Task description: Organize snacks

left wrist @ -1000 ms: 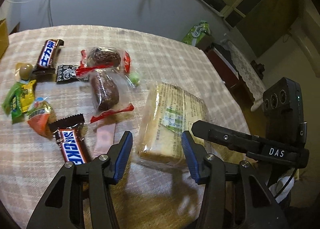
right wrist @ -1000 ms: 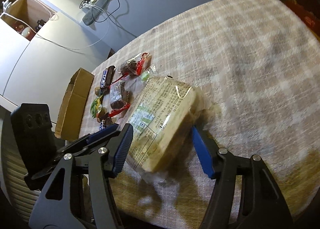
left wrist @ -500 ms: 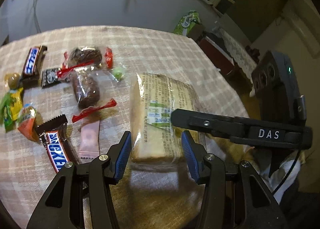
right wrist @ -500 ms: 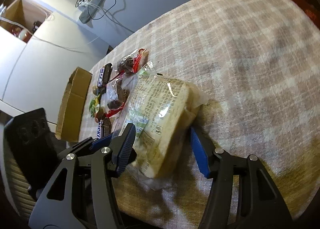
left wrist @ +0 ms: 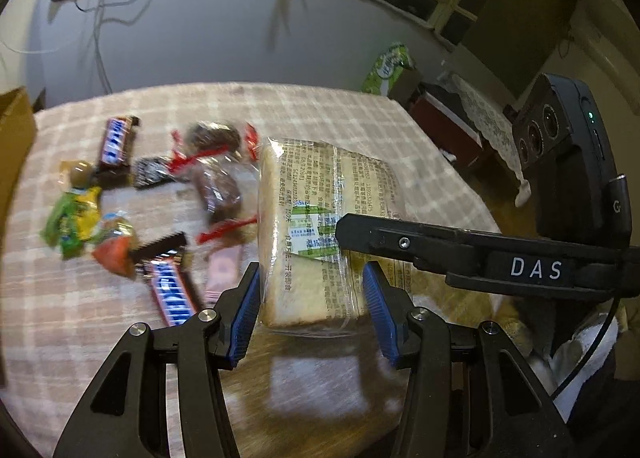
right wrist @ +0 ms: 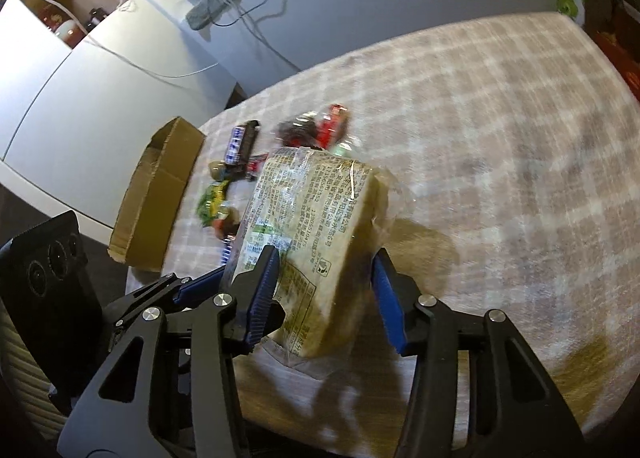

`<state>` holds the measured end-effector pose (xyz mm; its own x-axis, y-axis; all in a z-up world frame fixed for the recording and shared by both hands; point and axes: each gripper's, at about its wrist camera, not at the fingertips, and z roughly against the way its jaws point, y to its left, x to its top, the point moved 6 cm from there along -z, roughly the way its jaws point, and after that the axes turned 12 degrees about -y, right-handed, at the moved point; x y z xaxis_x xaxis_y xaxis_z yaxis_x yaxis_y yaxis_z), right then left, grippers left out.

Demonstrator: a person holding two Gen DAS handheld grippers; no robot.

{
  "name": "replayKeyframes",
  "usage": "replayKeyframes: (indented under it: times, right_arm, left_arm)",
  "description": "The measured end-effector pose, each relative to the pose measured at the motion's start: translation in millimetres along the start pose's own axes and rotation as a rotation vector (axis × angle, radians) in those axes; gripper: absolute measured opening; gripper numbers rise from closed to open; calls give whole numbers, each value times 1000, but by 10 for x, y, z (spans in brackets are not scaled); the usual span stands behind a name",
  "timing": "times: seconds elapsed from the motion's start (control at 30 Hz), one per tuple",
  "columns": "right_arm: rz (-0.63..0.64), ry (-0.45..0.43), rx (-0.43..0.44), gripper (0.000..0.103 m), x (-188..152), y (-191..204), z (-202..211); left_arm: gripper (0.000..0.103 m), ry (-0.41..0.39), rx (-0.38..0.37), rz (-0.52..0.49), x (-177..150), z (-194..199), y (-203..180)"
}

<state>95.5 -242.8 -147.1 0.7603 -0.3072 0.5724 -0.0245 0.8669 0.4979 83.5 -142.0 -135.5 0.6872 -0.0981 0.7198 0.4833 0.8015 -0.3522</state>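
A clear-wrapped loaf of sliced bread (left wrist: 316,234) is lifted off the checked tablecloth (left wrist: 100,322), tilted, its shadow below it. My left gripper (left wrist: 310,316) holds its near end between the blue pads. My right gripper (right wrist: 324,298) grips it from the other side; its finger (left wrist: 440,250) crosses the left wrist view. The bread also shows in the right wrist view (right wrist: 316,230). Loose snacks lie to the left: two Snickers bars (left wrist: 170,292) (left wrist: 116,140), brown cakes in red-ended wrappers (left wrist: 218,188), a green and yellow candy (left wrist: 74,218), an orange one (left wrist: 114,254).
An open cardboard box (right wrist: 158,194) stands at the table's left edge beyond the snacks. A grey wall runs behind the table. A green packet (left wrist: 386,68) and low furniture (left wrist: 440,122) are off the table's far right. The table edge is close below my grippers.
Both grippers have closed in on the bread and it has risen off the tablecloth, tilting up. The snacks on the left have not moved.
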Motion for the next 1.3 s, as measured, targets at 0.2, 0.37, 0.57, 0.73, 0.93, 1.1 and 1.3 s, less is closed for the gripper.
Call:
replayKeyframes:
  times: [0.2,0.37,0.57,0.73,0.93,1.1,1.3]
  right_arm:
    - [73,-13,43,49,111,453,-71]
    - [133,-10,93,49,174,895,-190]
    - [206,4,163,49,207,1487,-388]
    - [270,27,212,49,185,1946,-606]
    - [338,56,266,49,146,2461,-892]
    - [362,100,308,49,97,2794,-1186]
    - [373,153,336,49,15,3025,-1490]
  left_arm:
    - [49,-84,48,18,145,336,235]
    - [49,-148,101,40,246,652,515]
    - [49,-210,177,73,333,1029,867]
    - [49,-245,239,117,353,1291,1165]
    - [49,-278,310,170,336,1488,1593]
    - [49,-296,361,207,305,1612,1934]
    - [49,-298,409,252,231,1715,2269]
